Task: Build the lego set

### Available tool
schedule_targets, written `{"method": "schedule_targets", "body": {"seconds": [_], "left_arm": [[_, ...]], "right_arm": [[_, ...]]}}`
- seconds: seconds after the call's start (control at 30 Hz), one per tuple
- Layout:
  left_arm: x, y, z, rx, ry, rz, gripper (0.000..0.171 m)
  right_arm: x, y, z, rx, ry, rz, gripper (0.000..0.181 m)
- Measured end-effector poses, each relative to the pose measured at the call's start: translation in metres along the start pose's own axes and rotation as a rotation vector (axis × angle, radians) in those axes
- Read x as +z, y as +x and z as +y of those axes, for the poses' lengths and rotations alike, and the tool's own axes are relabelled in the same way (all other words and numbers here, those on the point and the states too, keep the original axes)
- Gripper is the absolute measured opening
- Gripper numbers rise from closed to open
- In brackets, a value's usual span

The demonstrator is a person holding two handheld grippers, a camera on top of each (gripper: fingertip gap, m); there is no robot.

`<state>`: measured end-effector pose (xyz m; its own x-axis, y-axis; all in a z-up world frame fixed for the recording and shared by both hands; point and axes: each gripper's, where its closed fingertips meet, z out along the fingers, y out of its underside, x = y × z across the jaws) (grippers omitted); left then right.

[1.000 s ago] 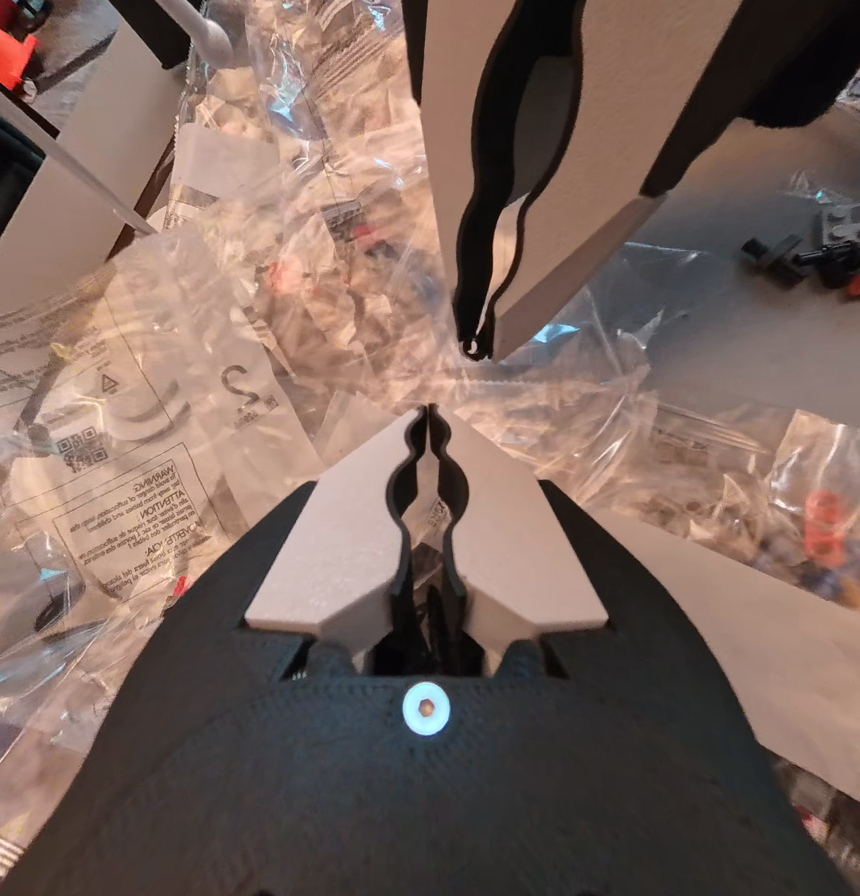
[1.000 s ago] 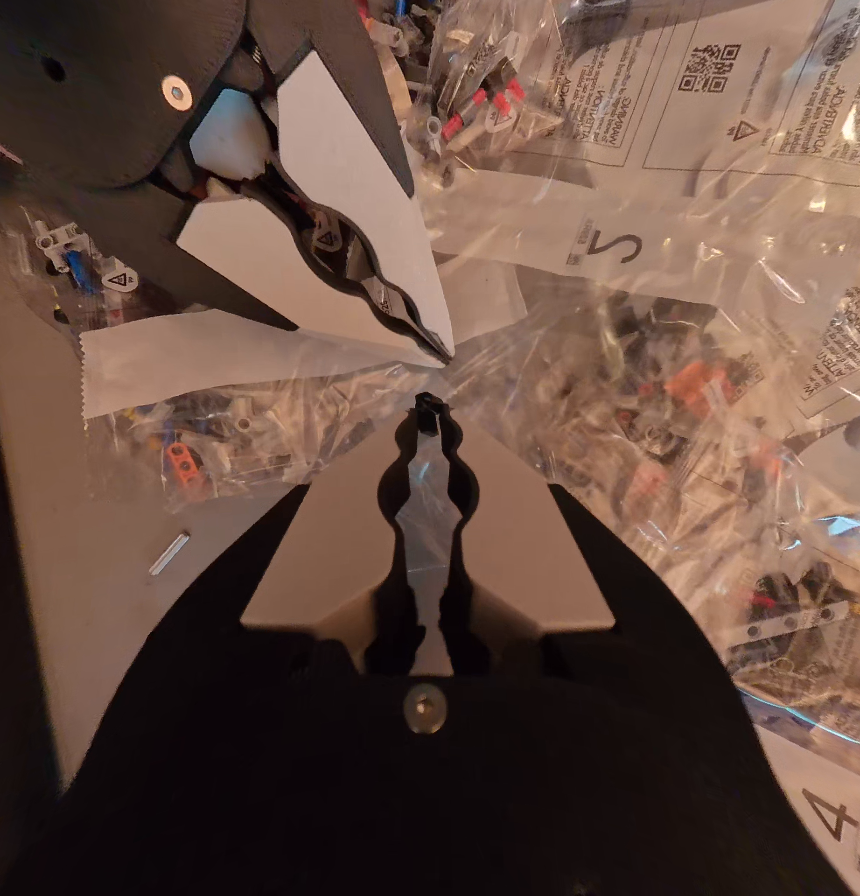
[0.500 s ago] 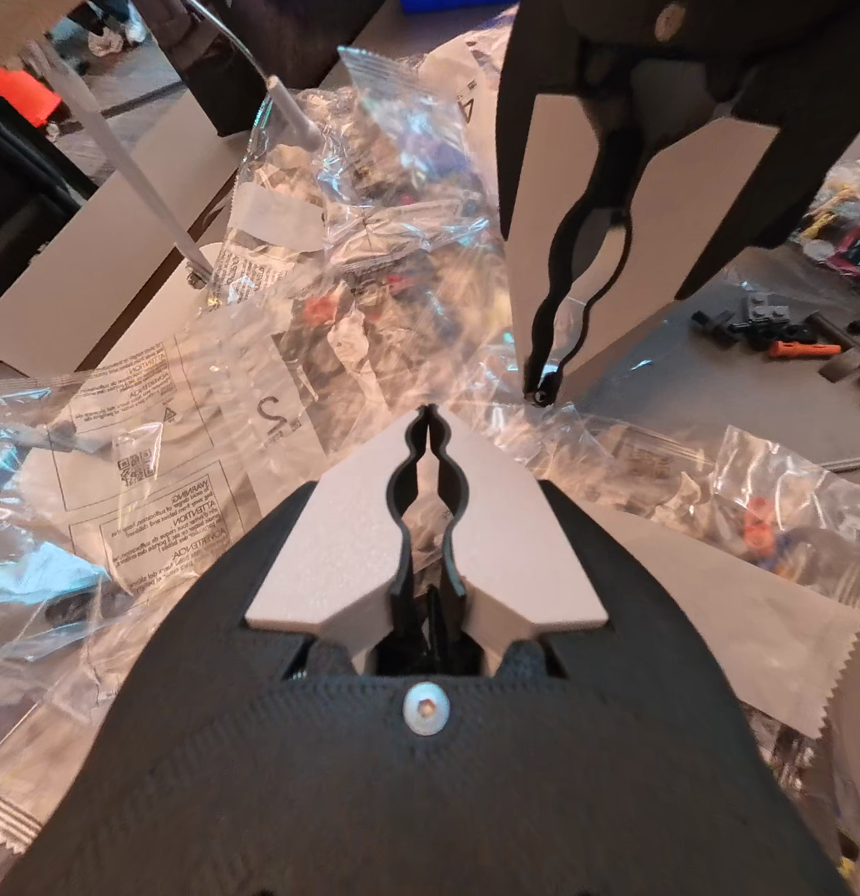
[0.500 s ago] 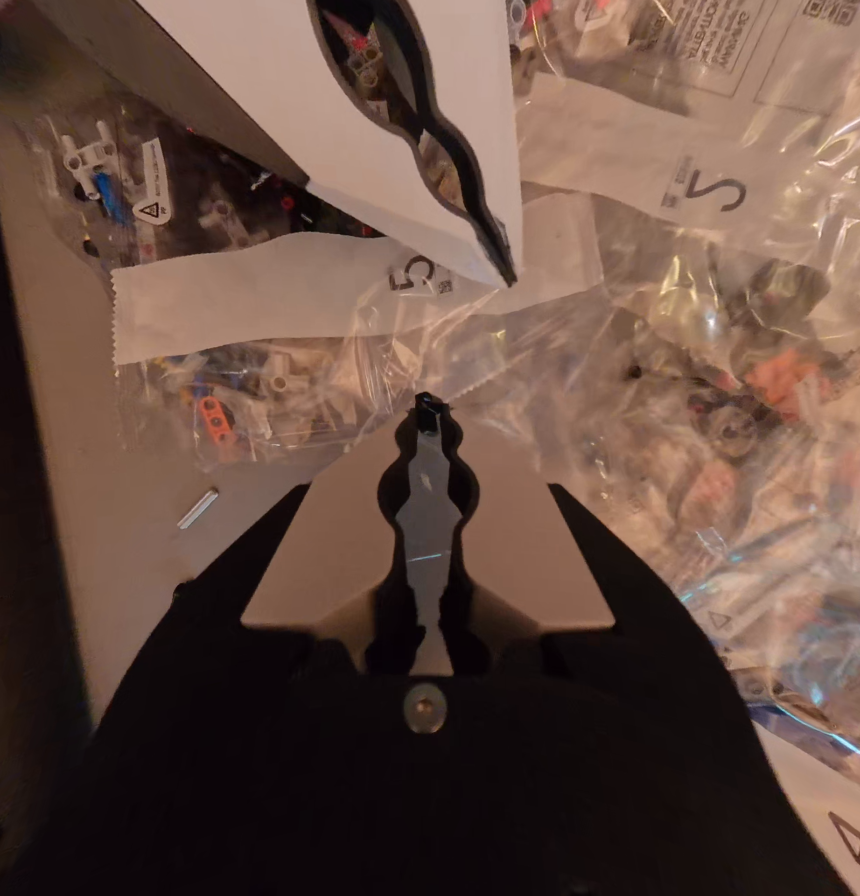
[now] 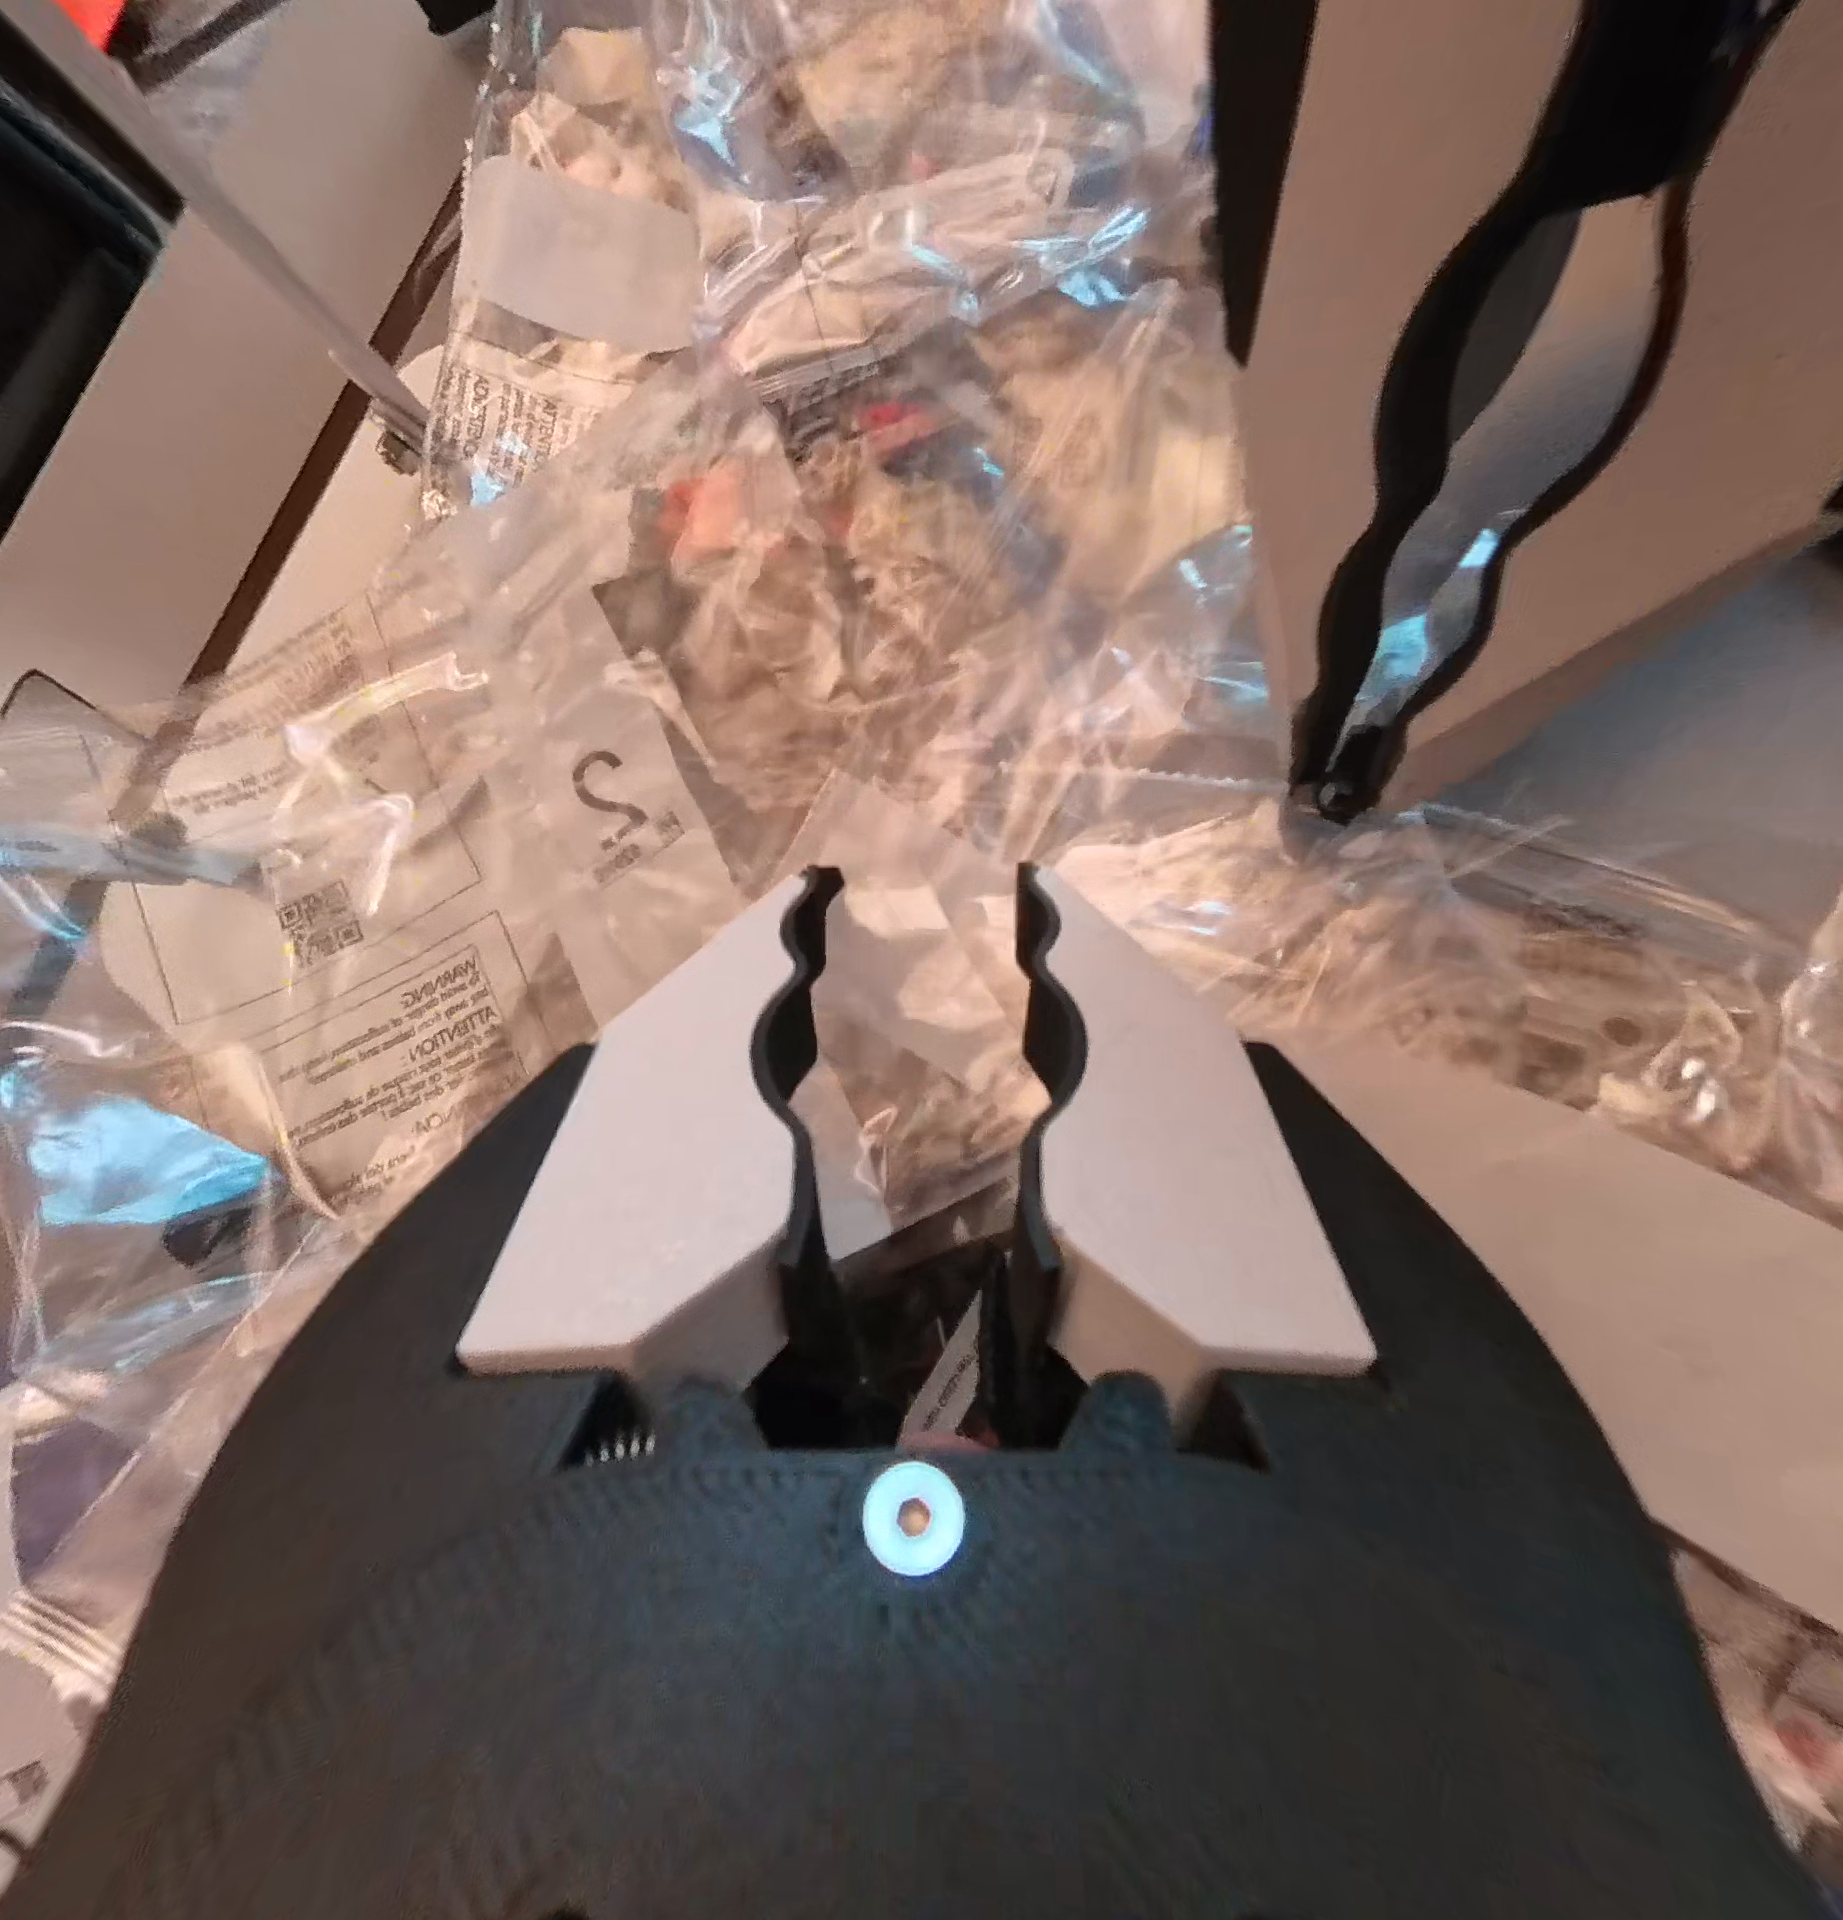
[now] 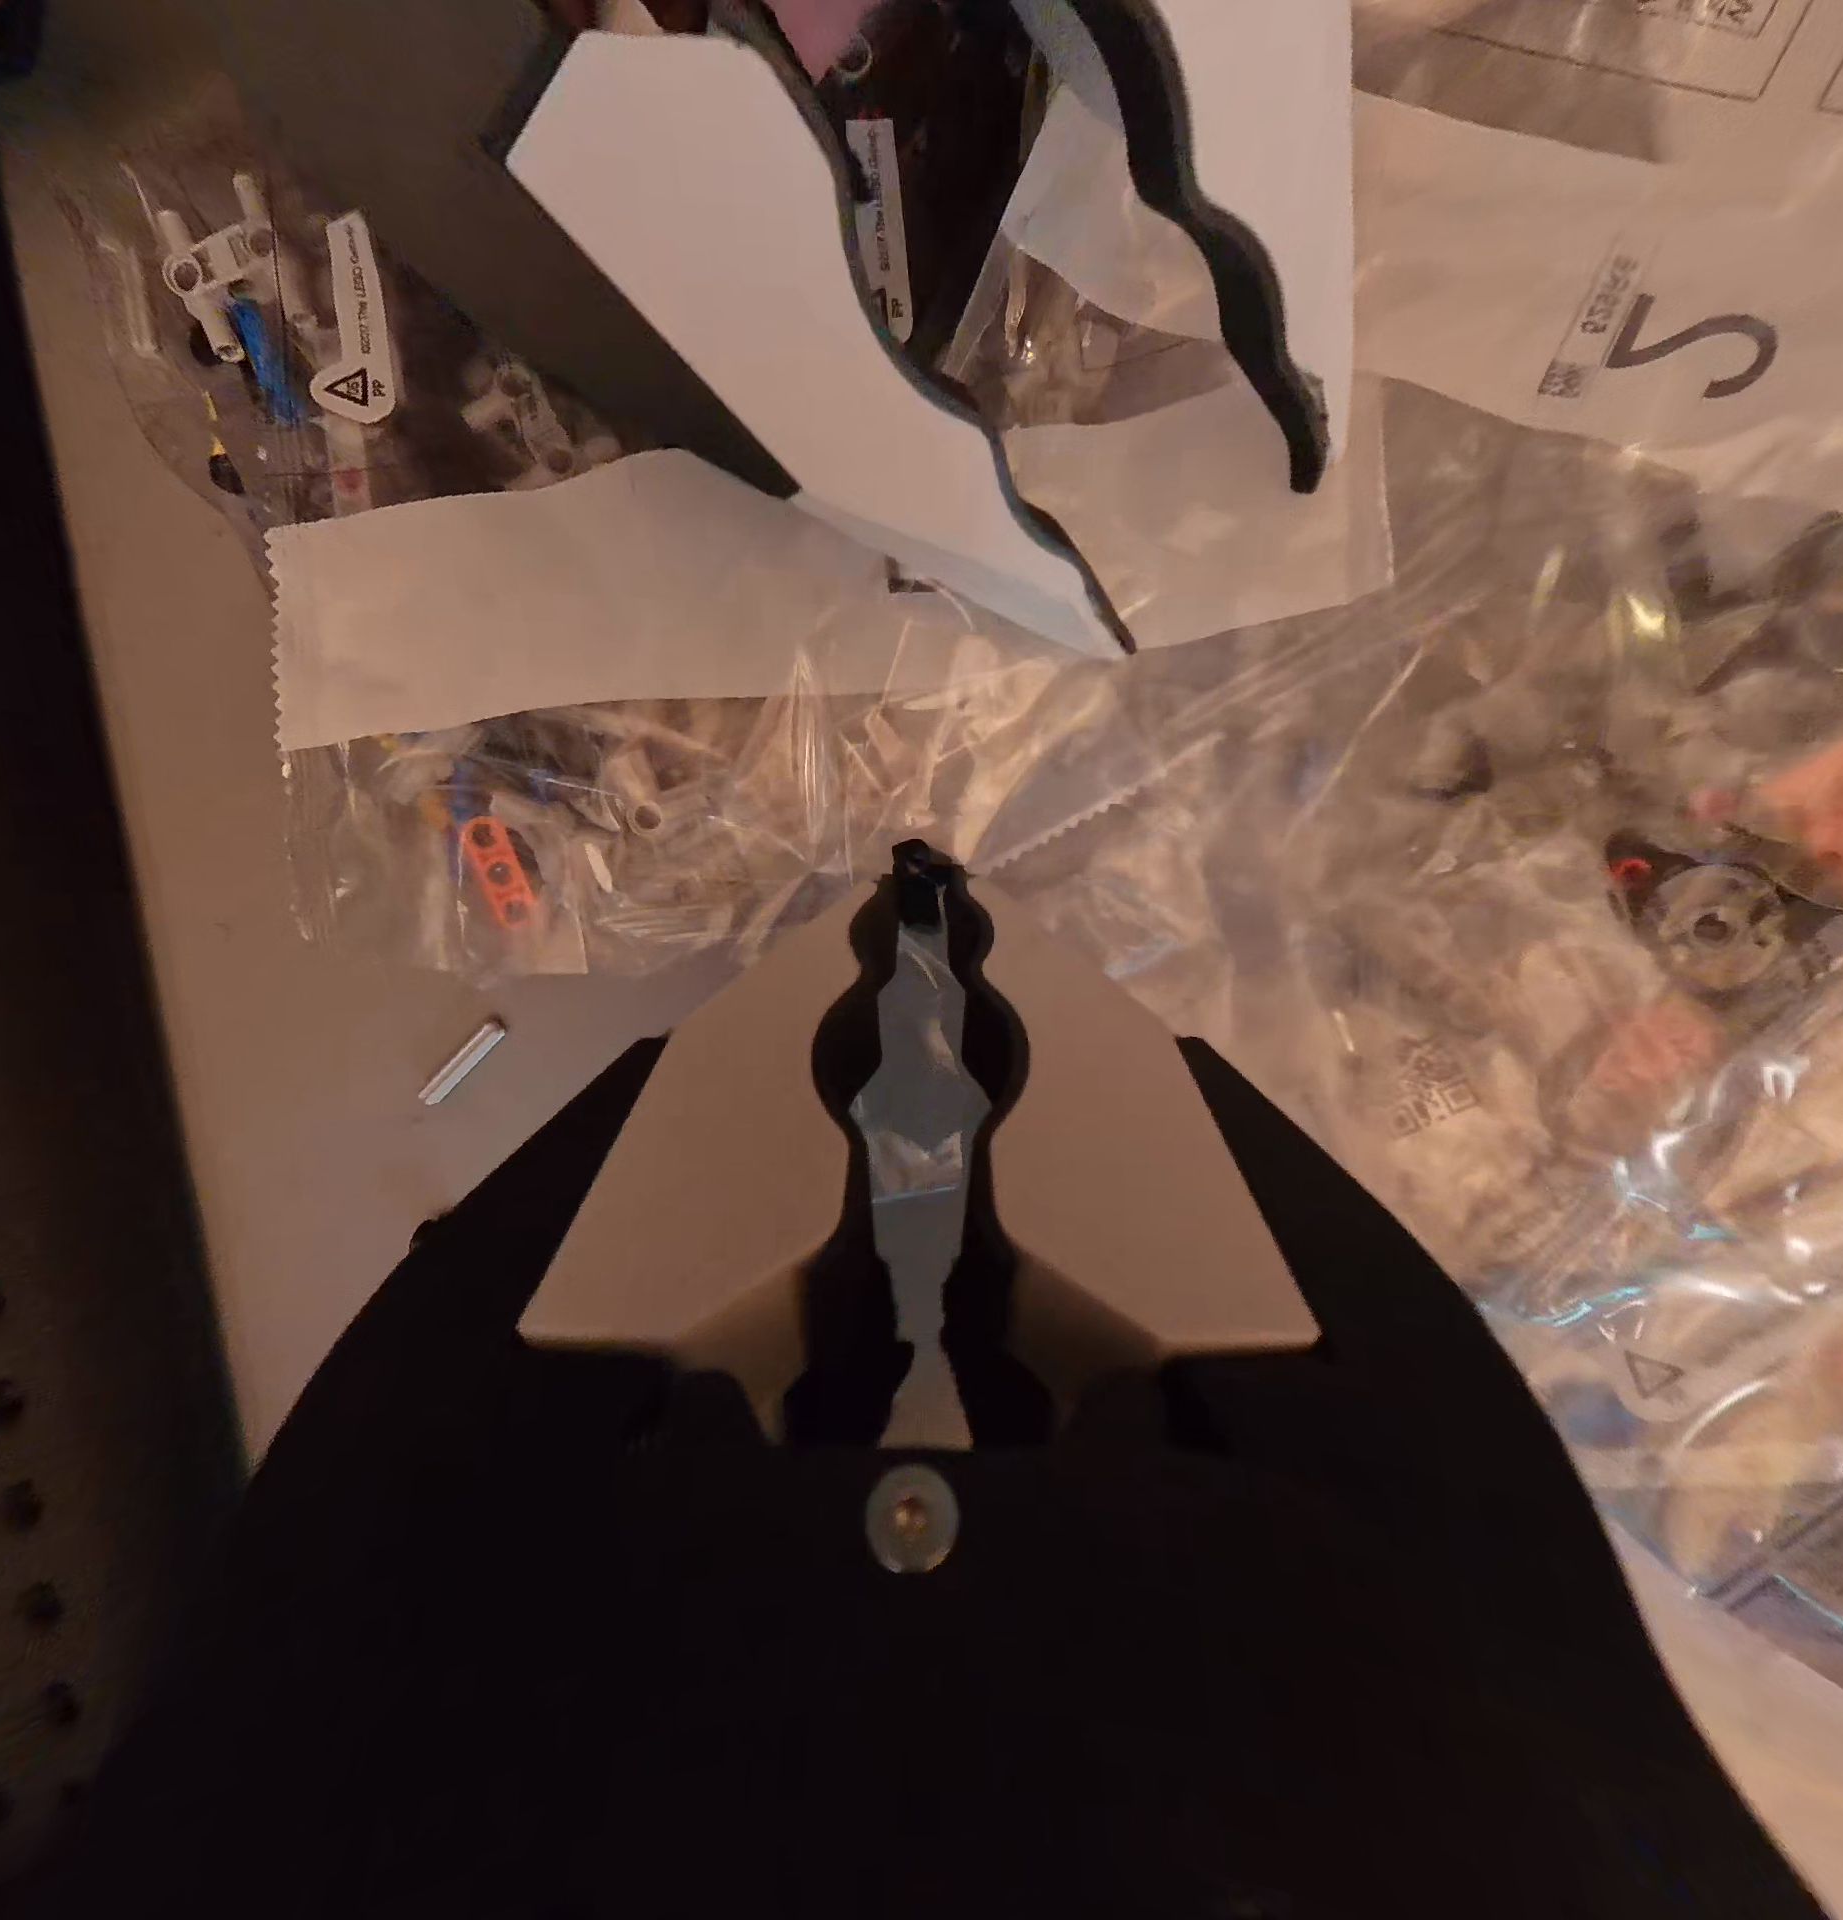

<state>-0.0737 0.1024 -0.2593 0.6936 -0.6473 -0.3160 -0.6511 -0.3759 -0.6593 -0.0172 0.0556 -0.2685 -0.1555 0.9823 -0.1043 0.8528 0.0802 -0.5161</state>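
Pinching the serrated edge of a clear parts bag [image 6: 896, 790] in the closed right gripper [image 6: 922, 868]; left gripper [image 5: 922, 883] spread open, empty, over the table's bag pile [image 5: 792, 540]

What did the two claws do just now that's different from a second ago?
The left claw opened up; a second ago it was pinched shut, and nothing sits between its tips now, so whatever it pinched is let go. The right claw stayed shut on the clear bag, pinching it near its jagged edge. The pile of bags stayed on the table.
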Motion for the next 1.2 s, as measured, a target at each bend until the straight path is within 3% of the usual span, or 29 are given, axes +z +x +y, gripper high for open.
{"method": "schedule_targets", "body": {"seconds": [0.07,0.17,0.2,0.53,0.8,0.93,1.2], "left_arm": [[0.003,0.001,0.008,-0.026,-0.025,0.029,0.031],[0.004,-0.001,0.012,-0.014,-0.043,0.018,0.002],[0.004,-0.002,0.013,-0.01,-0.042,0.012,0.0],[-0.002,0.003,0.014,-0.041,-0.034,0.073,0.0],[-0.007,0.042,0.009,0.057,-0.038,0.233,0.0],[-0.014,0.064,0.006,0.068,-0.022,0.351,0.0],[-0.014,0.066,0.004,0.086,-0.011,0.354,0.0]], "right_arm": [[0.002,-0.001,0.001,0.001,-0.006,-0.007,0.006],[0.004,-0.002,0.003,-0.003,-0.018,-0.009,0.006],[0.003,-0.002,0.003,-0.003,-0.017,-0.011,0.005],[-0.004,-0.003,0.009,0.006,-0.034,-0.023,0.006],[-0.029,0.018,-0.004,0.032,0.071,0.09,0.006],[-0.02,0.019,0.006,0.022,0.014,0.097,0.006],[-0.009,0.021,0.019,0.0,-0.084,0.128,0.005]]}}
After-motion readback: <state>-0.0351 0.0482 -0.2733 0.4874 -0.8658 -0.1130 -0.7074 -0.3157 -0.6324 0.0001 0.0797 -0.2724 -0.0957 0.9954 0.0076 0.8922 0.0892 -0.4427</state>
